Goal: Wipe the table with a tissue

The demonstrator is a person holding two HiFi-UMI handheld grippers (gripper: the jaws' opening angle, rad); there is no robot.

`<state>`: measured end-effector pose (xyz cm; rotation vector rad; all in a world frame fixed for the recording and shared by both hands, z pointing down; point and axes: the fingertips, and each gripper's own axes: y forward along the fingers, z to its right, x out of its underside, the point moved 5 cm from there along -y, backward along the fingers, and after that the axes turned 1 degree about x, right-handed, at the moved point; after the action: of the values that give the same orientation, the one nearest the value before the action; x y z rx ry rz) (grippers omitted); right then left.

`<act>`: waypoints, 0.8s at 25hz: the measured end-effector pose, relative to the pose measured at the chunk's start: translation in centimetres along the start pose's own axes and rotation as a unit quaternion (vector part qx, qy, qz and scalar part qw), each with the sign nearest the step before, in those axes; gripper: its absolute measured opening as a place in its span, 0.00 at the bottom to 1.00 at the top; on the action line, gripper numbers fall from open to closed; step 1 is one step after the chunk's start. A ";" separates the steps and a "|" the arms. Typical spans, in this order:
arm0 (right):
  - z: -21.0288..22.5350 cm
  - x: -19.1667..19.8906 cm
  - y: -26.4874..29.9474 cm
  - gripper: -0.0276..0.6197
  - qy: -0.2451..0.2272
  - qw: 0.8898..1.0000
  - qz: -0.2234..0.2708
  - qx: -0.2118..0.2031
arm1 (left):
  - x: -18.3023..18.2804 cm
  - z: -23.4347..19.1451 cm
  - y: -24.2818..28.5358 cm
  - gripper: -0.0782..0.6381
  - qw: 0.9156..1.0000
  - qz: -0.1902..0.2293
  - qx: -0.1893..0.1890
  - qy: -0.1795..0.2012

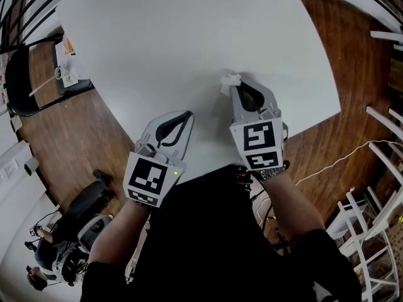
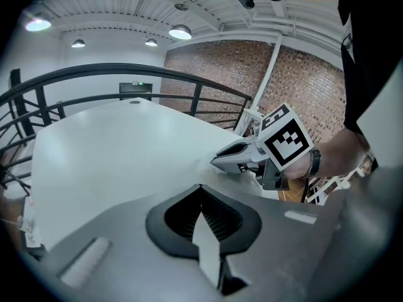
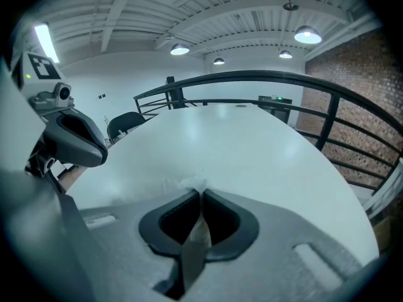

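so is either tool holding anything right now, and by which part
The right tool pinches a small crumpled white tissue by one end, the rest poking out past its tips. The left tool is shut, empty.

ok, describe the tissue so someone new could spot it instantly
Start at the big white table. On its near side, the right gripper pinches the tissue, a small crumpled white wad at its tips. The left gripper beside it holds nothing.

Bright, even indoor light comes from round ceiling lamps (image 3: pixel 307 35) overhead. The white table (image 1: pixel 189 55) carries soft pale glare and only faint shadows. All three views bend strongly at the edges. Both gripper views have dark rounded corners and blurred near foregrounds.
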<state>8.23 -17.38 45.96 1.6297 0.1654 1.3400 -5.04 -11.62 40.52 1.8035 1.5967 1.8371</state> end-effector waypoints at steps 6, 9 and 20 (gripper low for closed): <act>0.4 0.0 -0.1 0.06 0.002 1.000 0.005 0.013 | 0.3 0.1 -0.2 0.12 1.000 -0.001 -0.001 0.001; 0.6 0.0 -0.5 0.06 0.003 1.000 0.010 0.020 | 0.5 0.3 -0.4 0.12 1.000 0.000 -0.002 0.002; 1.7 1.1 -2.9 0.06 0.012 0.999 0.017 0.044 | 0.4 1.8 -0.5 0.12 1.000 0.003 0.007 0.015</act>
<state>11.29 -16.17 44.70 1.6978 0.2142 1.3954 -4.02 -10.07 39.97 1.7974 1.6186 1.8690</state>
